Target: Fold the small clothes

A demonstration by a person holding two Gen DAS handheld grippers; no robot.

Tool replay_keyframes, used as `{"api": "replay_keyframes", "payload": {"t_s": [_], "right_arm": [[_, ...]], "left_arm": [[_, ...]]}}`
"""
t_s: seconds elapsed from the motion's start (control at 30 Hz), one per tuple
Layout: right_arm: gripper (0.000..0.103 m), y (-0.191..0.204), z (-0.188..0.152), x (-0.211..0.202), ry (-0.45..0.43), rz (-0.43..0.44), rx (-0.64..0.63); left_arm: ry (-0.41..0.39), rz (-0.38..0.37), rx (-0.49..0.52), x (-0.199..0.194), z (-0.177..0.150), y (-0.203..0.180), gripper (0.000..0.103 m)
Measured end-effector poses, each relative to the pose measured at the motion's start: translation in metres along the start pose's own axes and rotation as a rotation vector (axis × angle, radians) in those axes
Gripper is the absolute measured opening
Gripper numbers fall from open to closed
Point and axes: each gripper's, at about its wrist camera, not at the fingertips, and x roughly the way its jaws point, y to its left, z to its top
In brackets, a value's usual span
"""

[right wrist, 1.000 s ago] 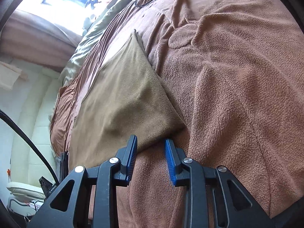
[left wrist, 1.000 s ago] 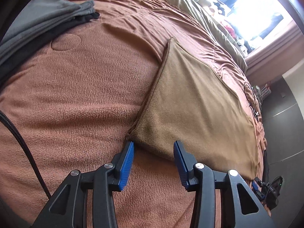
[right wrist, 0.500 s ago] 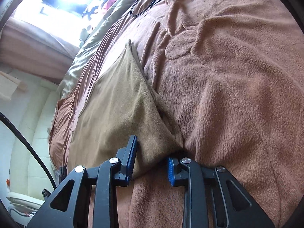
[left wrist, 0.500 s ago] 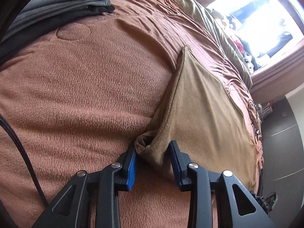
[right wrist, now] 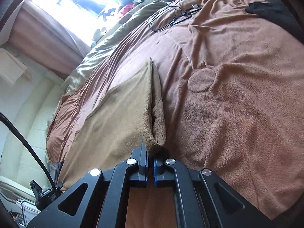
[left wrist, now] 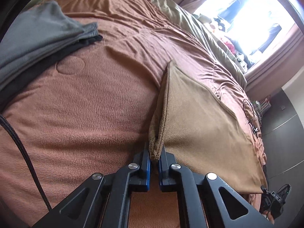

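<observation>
- Left gripper (left wrist: 154, 156), lower centre of the left wrist view: jaws pinch the near left corner of the tan cloth (left wrist: 199, 125), its bunched edge raised off the brown fleece blanket (left wrist: 85, 114).
- Right gripper (right wrist: 150, 154), lower centre: jaws clamp the cloth's (right wrist: 117, 117) other near corner.
- Folded grey clothes (left wrist: 38, 38) lie upper left, well apart.
- A black cable (right wrist: 165, 19) lies upper centre; bare blanket (right wrist: 237, 114) fills the right.

light: daylight, blown-out window (left wrist: 247, 17) glare | focus: sharp — mild blur | edges: fisheye-warped — dark vignette
</observation>
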Motion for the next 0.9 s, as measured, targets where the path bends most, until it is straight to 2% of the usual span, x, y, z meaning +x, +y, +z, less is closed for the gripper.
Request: {"api": "replay_keyframes", "payload": {"t_s": [0.3,0.67,0.9], "right_arm": [[0.0,-0.001,-0.025,-0.029,0.025,0.003,-0.013],[0.0,-0.006,-0.054,-0.07,0.043,-0.013,-0.038],[0.0,-0.003,-0.07,-0.083,0.04,-0.051,-0.056]], "left_arm": [[-0.017,-0.023,-0.002,-0.032,-0.009,0.008,0.006],[-0.021,-0.051,-0.009,-0.075,-0.052,0.032,0.006],[-0.012,-0.078,-0.017,-0.083,-0.073,0.048,0.006]]}}
